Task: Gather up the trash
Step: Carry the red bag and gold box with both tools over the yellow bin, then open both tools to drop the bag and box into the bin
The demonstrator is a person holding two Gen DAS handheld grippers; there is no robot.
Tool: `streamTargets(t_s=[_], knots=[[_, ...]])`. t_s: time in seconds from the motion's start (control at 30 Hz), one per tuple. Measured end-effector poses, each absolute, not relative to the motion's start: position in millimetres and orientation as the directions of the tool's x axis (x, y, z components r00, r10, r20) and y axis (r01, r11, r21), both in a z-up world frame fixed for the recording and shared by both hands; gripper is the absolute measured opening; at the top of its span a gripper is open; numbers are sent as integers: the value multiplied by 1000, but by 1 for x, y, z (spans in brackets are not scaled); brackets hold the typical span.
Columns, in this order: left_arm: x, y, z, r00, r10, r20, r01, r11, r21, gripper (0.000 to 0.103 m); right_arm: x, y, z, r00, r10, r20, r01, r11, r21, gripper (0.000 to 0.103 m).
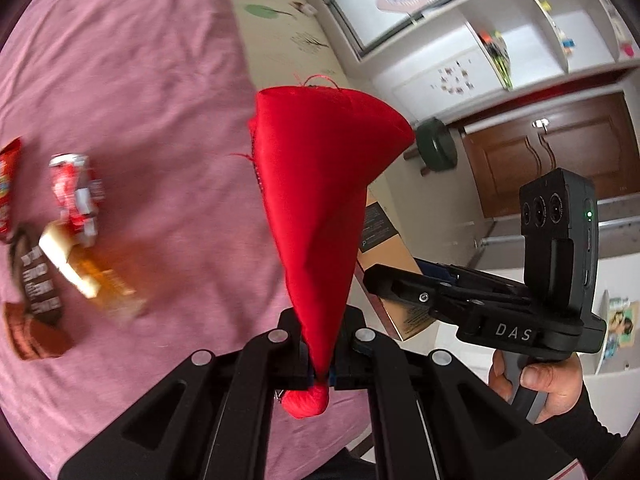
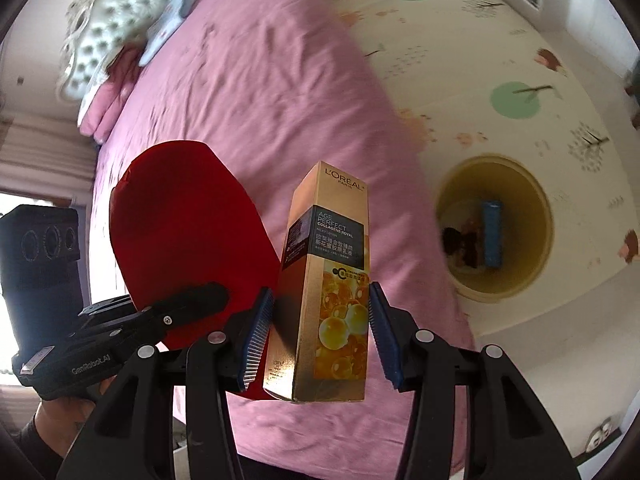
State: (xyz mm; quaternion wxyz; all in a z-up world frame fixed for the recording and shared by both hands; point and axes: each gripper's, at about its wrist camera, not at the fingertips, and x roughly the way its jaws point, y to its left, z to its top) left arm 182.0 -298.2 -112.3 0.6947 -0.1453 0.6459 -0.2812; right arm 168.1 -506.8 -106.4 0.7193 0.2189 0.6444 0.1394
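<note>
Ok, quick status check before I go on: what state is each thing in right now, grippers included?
left gripper: shut on the red cloth
red cloth: pinched at one end, bunched, lifted over the bed
right gripper: shut on the gold carton
gold carton: held upright, closed
yellow bin: on the floor, open, some items already inside
crushed can: lying on the bed, not yet collected
wrappers: lying on the bed

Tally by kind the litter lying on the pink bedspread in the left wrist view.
Crushed can: 1
Gold box: 1
Wrappers and packets: 3 (red wrapper, dark brown wrapper, orange-brown packet)
Total: 5. Motion blur makes the wrapper count less certain.
</note>
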Motion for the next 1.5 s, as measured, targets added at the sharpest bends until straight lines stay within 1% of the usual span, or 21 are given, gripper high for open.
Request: streamTargets(t_s=[0.5, 0.77, 0.9, 0.93, 0.97, 1.0, 1.03, 1.07, 1.23, 1.5], knots=[[194, -433, -141, -142, -557, -818, 308, 761, -571, 4, 145, -635, -130, 191, 448, -873, 264, 833, 486, 47], [211, -483, -159, -190, -532, -825, 324, 759, -564, 4, 151, -673, -142, 208, 437, -875, 302, 823, 482, 47], [223, -502, -161, -191, -539, -820, 332, 751, -571, 4, 158, -686, -144, 220, 435, -873, 304, 820, 485, 48], [227, -506, -161, -189, -537, -822, 336, 752, -568, 11, 160, -689, -145, 218, 440, -871, 308, 816, 489, 49], [229, -505, -162, -181, -527, -830, 336, 760, -556, 42, 162, -693, -146, 220, 428, -876, 320, 817, 480, 50], [233, -507, -165, -174, -501, -848, 323, 785, -529, 83, 164, -697, -148, 220, 412, -884, 338, 818, 465, 60], [236, -505, -165, -164, -494, -854, 308, 797, -520, 88, 165, -700, -150, 216, 410, -886, 349, 815, 462, 64], [238, -504, -166, -156, -499, -853, 300, 799, -522, 84, 166, -702, -151, 215, 411, -886, 353, 813, 463, 64], [236, -501, -171, -146, -437, -888, 334, 823, -460, 84, 164, -703, -151, 213, 419, -883, 347, 812, 469, 63], [224, -488, -165, -141, -432, -891, 343, 823, -453, 84, 163, -693, -148, 200, 433, -879, 321, 819, 476, 62]])
